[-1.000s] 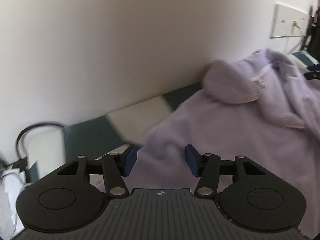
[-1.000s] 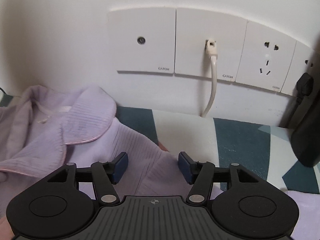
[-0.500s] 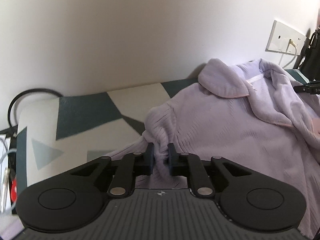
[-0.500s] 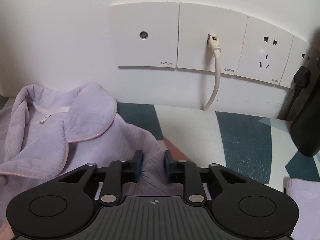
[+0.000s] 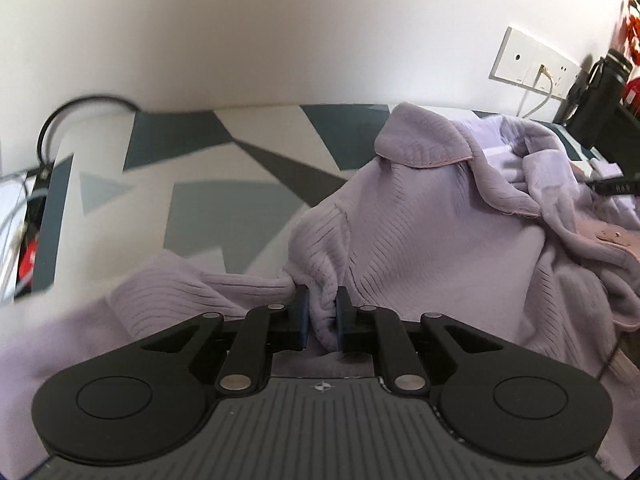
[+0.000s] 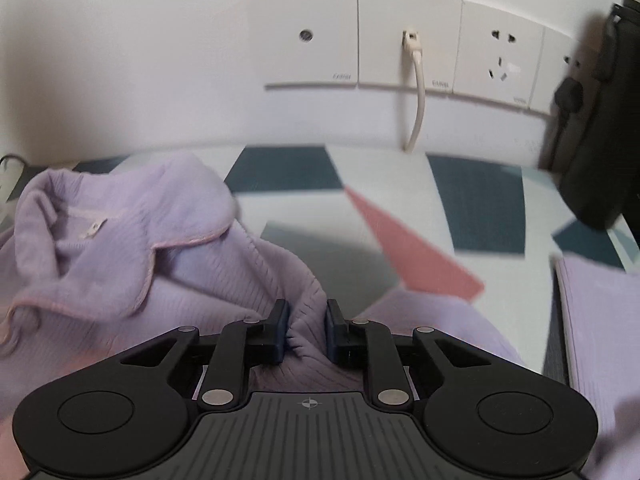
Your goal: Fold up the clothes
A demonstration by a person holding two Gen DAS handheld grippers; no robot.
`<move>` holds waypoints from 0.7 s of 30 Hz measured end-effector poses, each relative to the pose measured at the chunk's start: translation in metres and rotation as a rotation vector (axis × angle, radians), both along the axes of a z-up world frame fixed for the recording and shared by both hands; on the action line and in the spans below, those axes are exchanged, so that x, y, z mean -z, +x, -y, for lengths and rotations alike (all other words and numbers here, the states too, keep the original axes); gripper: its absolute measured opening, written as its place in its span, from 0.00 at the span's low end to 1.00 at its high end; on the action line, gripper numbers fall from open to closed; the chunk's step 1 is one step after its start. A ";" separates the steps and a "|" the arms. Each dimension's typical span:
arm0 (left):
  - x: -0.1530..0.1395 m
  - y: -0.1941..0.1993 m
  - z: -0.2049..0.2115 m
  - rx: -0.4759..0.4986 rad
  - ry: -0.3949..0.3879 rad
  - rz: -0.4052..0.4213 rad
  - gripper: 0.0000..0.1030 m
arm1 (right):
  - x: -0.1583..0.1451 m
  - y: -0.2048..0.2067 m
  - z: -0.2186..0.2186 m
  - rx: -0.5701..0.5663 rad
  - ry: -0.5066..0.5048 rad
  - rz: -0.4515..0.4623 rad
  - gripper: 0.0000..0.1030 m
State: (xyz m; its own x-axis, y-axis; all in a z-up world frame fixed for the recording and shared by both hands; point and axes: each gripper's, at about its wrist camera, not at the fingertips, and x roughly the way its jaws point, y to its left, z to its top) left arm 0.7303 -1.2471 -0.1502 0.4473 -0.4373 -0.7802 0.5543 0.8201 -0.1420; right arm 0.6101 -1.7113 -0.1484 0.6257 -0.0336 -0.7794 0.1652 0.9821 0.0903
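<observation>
The patterned table (image 5: 208, 196) carries a lilac top (image 5: 440, 240), collar toward the wall edge (body running back toward the person). Left gripper (image 5: 320, 314) and right gripper (image 6: 305, 330) each pinch a shoulder ridge, jaws nearly shut on cloth.

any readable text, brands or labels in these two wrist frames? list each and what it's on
None can be read now.
Small grey brand marks sit at the lower corners of the wall socket plates in the right wrist view: blurred, unreadable.
The same plates far off in the left wrist view: too small.
Small tag at the collar of the lilac garment: no lettering can be made out.
Left gripper and right gripper: only a crosshair mark on each body, no words.
</observation>
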 end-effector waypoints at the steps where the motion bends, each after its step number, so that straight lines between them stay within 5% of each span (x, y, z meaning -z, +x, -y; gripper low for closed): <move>1: -0.002 0.001 0.001 -0.004 0.004 0.003 0.17 | -0.001 -0.006 -0.003 -0.004 0.002 -0.006 0.17; 5: -0.018 0.007 0.014 0.010 0.046 0.075 0.19 | -0.013 -0.014 -0.007 -0.009 -0.023 0.024 0.26; 10: -0.052 0.025 0.035 0.031 -0.042 0.150 0.19 | -0.043 -0.002 -0.007 -0.018 0.028 0.119 0.26; 17: -0.038 0.036 0.092 0.196 0.006 0.086 0.19 | -0.048 0.037 -0.029 -0.132 0.021 0.128 0.24; 21: -0.039 0.041 0.102 0.159 -0.085 0.100 0.19 | -0.039 0.045 -0.028 -0.094 0.016 0.118 0.20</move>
State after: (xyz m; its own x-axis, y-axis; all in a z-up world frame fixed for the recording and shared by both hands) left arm 0.7713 -1.3491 -0.1107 0.4407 -0.5710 -0.6927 0.6905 0.7086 -0.1449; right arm 0.6555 -1.6829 -0.1091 0.7129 0.0418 -0.7000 0.0595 0.9910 0.1198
